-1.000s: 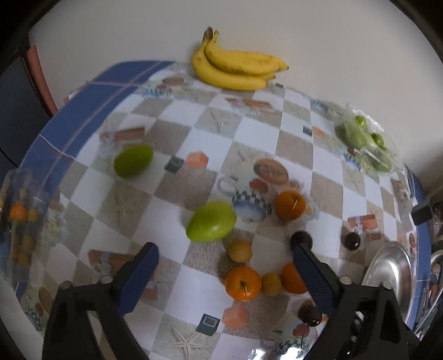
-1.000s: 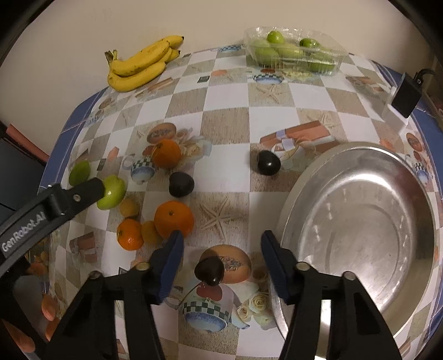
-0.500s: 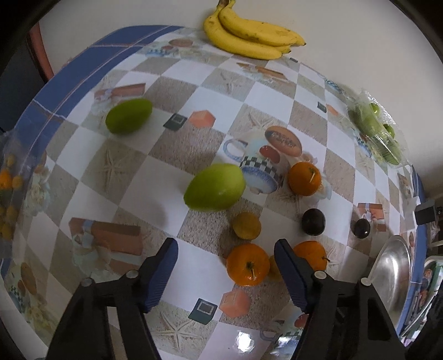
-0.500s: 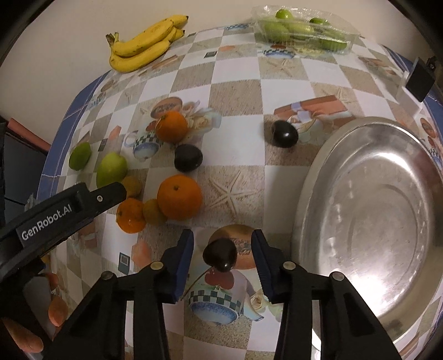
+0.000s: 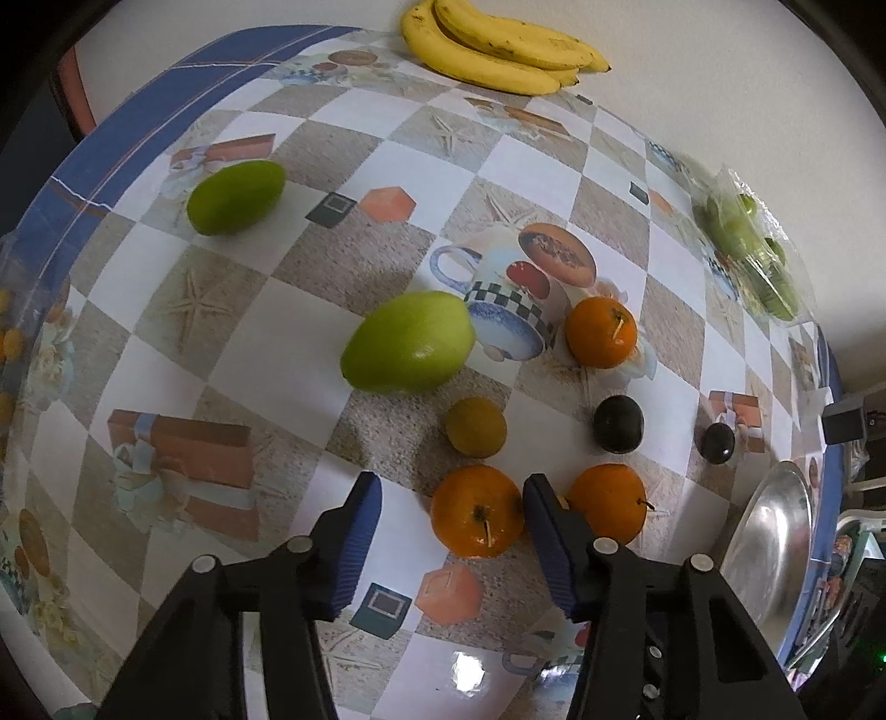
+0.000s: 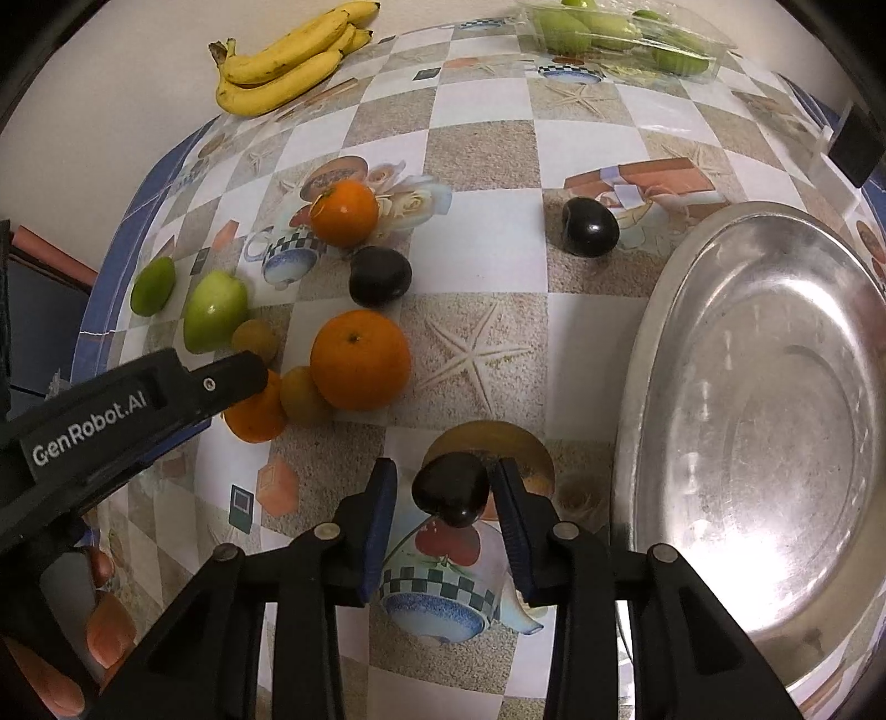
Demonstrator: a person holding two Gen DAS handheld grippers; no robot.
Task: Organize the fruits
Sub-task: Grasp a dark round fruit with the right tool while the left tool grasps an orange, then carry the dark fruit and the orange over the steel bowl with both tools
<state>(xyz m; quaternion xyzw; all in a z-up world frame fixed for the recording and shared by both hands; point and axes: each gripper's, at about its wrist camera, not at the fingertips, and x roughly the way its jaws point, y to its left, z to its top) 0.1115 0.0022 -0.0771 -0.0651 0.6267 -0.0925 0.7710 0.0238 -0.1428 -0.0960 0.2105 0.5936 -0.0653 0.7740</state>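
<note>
My left gripper point(image 5: 451, 481) points down at the checked tablecloth, its jaws closing around an orange point(image 5: 477, 510). The right pad is at the orange's side and a gap remains on the left. My right gripper point(image 6: 444, 465) straddles a dark plum point(image 6: 451, 490) lying on the cloth. Its jaws are closing too, with a thin gap still visible on the left side. Two more oranges point(image 6: 360, 360) point(image 6: 343, 213), two plums point(image 6: 379, 276) point(image 6: 590, 227) and two green fruits point(image 5: 410, 349) point(image 5: 235, 196) lie loose. A large steel plate point(image 6: 775, 415) sits to the right, with nothing on it.
A bunch of bananas point(image 6: 282, 61) lies by the far wall beside a clear plastic box of green fruit point(image 6: 626, 33). A small yellowish fruit point(image 5: 476, 426) sits just beyond the left gripper. A black box point(image 6: 855, 147) stands at the right table edge.
Both grippers have sunk toward the table and their jaws have narrowed, the left around the orange and the right around the dark plum.
</note>
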